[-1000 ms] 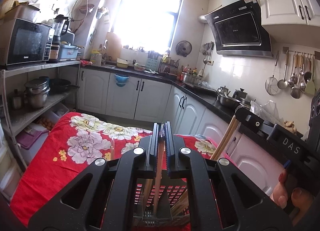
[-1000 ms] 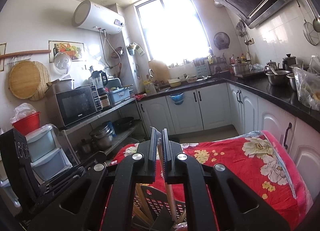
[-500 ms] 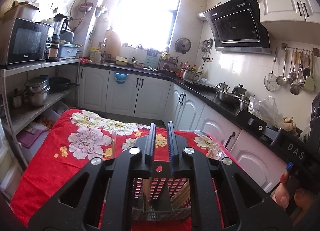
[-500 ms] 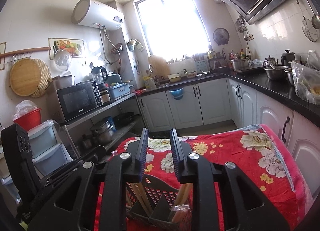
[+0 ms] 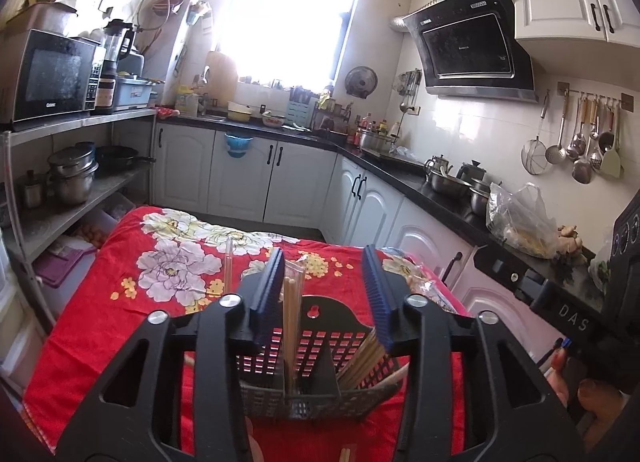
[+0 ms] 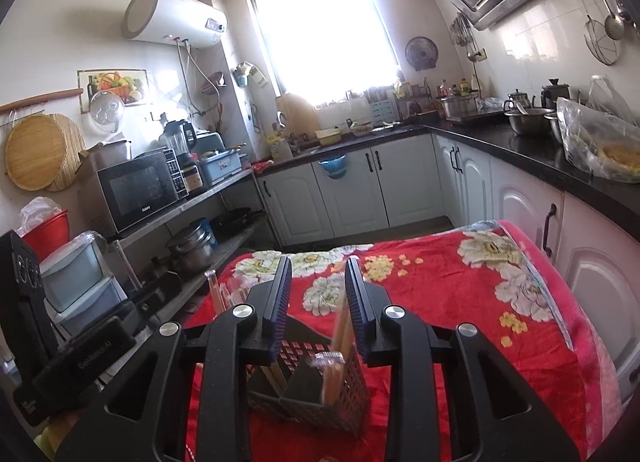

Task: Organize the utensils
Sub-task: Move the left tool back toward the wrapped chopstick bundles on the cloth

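A black slotted utensil caddy (image 5: 320, 346) stands on the red floral tablecloth (image 5: 120, 302), just below both grippers. Wooden chopsticks (image 5: 290, 318) stand upright in its left compartment, and more (image 5: 362, 354) lean in its right one. My left gripper (image 5: 326, 286) is open and empty above the caddy. In the right wrist view the caddy (image 6: 320, 382) holds wrapped chopsticks (image 6: 334, 362). My right gripper (image 6: 318, 298) is open and empty right above them. The other gripper's body (image 6: 80, 362) shows at the left.
A clear-wrapped chopstick (image 5: 228, 266) lies on the cloth beyond the caddy. White cabinets and a dark counter (image 5: 440, 189) with pots run along the right. Metal shelves (image 5: 60, 189) with a microwave and pots stand at the left.
Both grippers were shut on chopsticks over the caddy one second ago. Both have opened wide, and the chopsticks now stand in the caddy. Both grippers have pulled back slightly.
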